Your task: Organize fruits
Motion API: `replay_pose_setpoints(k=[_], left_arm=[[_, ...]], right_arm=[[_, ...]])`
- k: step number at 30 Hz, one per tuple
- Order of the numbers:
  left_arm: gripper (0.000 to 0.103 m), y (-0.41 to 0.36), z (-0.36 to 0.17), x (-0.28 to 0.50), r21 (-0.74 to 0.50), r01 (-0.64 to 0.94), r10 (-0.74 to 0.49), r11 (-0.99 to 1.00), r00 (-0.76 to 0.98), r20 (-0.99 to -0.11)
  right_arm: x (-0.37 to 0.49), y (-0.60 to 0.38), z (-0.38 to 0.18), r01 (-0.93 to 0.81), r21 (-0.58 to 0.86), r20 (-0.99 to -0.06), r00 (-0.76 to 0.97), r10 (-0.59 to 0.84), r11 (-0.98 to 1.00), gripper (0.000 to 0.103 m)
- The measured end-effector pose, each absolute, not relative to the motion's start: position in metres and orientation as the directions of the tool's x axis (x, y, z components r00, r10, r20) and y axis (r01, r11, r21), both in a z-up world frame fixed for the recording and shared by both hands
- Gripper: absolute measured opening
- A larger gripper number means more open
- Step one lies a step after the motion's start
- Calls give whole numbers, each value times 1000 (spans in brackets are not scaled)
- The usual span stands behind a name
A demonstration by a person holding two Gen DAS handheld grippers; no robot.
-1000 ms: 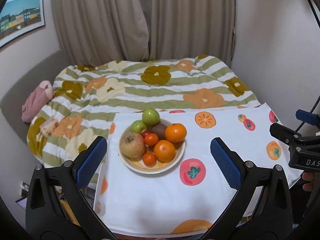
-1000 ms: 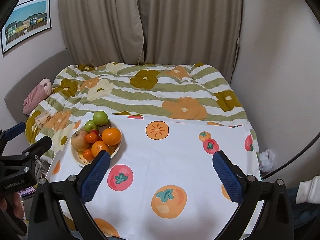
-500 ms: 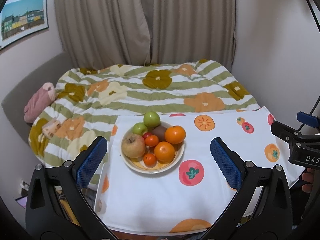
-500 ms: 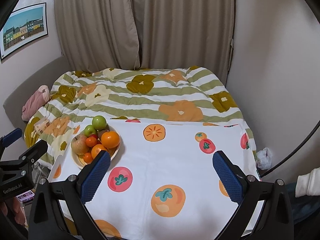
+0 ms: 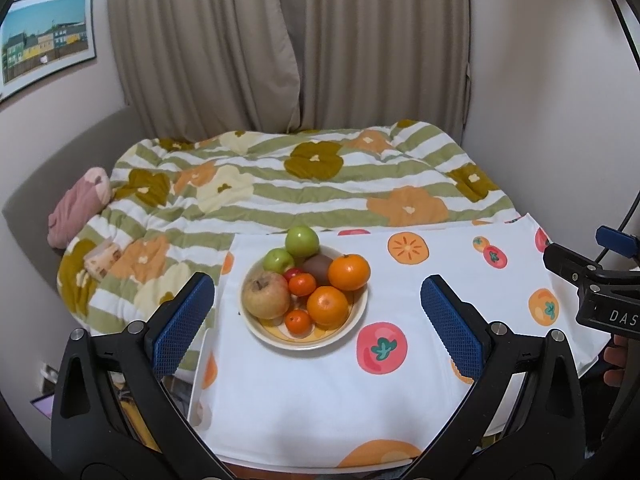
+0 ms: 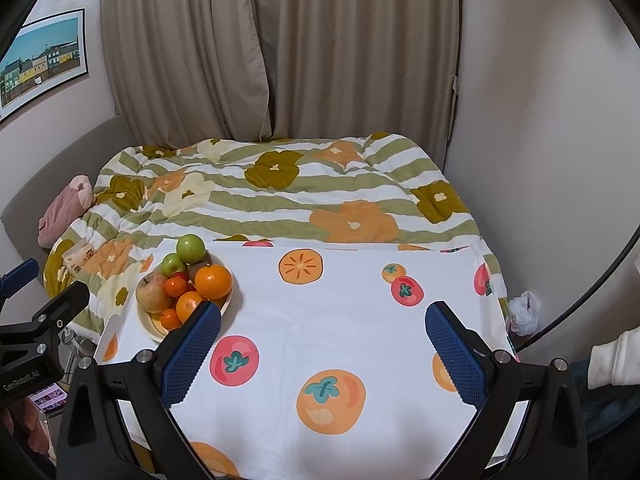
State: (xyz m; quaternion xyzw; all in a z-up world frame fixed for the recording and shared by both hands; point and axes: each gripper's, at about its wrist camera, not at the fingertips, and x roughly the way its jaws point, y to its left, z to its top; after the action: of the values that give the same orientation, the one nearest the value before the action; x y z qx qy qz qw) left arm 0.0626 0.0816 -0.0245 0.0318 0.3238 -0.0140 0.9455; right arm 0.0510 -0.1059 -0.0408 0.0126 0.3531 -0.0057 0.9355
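1. Currently, left claw (image 5: 316, 312) hangs above the near edge of the worktop (image 5: 320, 400), jaws spread wide, nothing between the blue textured pads (image 5: 180, 320).
2. Right claw (image 6: 322, 352) likewise gapes wide and empty, over the middle of the white tablecloth printed with persimmons and tomatoes (image 6: 340, 320).
3. Cream round shallow bowl with yellow inside (image 5: 332, 340) sits at frame centre in the left wrist view and at centre left in the right wrist view, on the cloth near the worktop's left edge.
4. Bowl contents, all touching in a heap: a large yellow-brown apple (image 5: 266, 295) at left; two big oranges (image 5: 349, 272), one at right, one front centre; two small red-orange mandarins (image 5: 302, 284); a brown kiwi (image 5: 316, 268) behind; two green apples (image 5: 302, 241) at the back, the larger one at the far rim.
5. A small red fruit shows between the apples; its kind cannot be told.
6. Behind the worktop, a bed with a green-striped floral quilt (image 5: 300, 184); a pink soft bundle (image 5: 78, 210) at centre left.
7. Beige curtains (image 5: 288, 40) fill the upper centre; a framed picture of coloured houses (image 5: 44, 44) hangs at upper left.
8. A white sleeve (image 6: 616, 356) shows at the right edge of the right wrist view.
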Motion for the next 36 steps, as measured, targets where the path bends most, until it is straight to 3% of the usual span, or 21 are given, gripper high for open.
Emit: replay_pose_setpoints(k=[36], left_arm=[[103, 86, -26, 67, 40, 51, -16, 998, 785, -619]], right_arm=[[53, -105, -40, 31, 14, -663, 748, -14, 999, 102]])
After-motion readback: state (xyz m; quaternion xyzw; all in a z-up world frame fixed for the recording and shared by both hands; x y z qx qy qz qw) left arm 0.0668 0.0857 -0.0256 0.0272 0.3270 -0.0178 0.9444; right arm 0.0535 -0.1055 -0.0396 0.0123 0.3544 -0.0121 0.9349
